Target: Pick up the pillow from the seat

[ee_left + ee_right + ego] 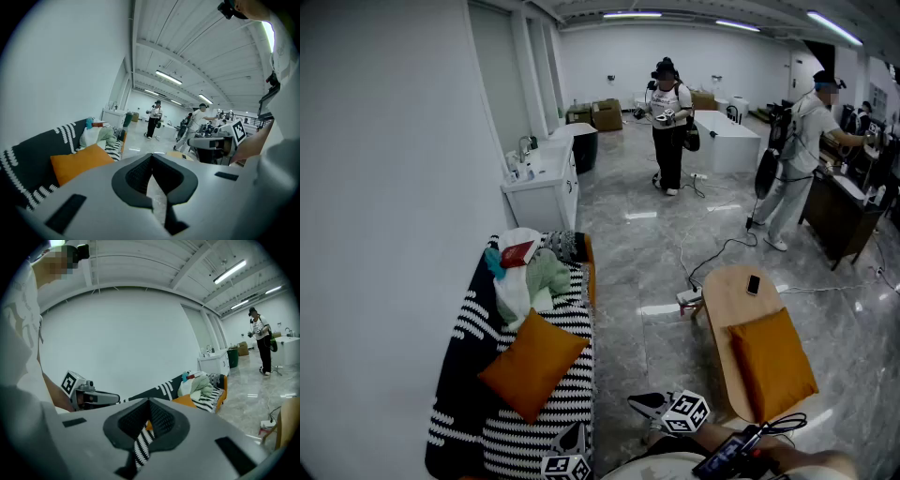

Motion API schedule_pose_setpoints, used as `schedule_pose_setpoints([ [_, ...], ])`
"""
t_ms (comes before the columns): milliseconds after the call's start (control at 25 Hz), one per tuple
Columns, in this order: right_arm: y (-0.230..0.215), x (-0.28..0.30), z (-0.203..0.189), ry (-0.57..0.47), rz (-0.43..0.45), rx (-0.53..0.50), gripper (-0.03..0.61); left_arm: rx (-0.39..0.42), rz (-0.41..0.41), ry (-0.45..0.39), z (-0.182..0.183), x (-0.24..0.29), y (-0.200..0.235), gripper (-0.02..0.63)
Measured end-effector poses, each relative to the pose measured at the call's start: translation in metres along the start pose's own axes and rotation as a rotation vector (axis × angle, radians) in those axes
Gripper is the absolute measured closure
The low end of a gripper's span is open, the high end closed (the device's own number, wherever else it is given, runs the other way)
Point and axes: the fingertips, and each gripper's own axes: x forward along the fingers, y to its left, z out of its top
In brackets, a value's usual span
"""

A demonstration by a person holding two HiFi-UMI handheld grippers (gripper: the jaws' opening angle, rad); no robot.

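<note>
On the striped seat (pixel 542 439): orange pillow (pixel 532 364) lies untouched | your left gripper (pixel 151 163) and right gripper (pixel 149 407): jaws pressed together, empty.

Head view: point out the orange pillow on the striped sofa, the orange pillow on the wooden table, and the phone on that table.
sofa pillow (pixel 532 364), head view, middle of its top face.
table pillow (pixel 773 361), head view, centre of its cover.
phone (pixel 754 284), head view, middle of its dark face.

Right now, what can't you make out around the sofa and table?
- Head view: sofa seat beneath its orange pillow, covered by it.
- Head view: small dark object on the wooden table, too small to identify.
- Head view: whatever lies under the clothes pile, buried.
</note>
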Motion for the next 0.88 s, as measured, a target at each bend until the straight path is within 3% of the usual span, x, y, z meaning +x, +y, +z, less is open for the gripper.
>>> schedule_pose_setpoints([
  [200,0.004,0.007,0.013,-0.061,0.036,0.015,0.566,-0.001,0.019,-0.002,0.003,-0.003,0.014,0.604],
  [880,-0.018,0.009,0.012,-0.028,0.016,0.03,0.565,-0.033,0.047,0.004,0.005,0.008,0.019,0.604],
])
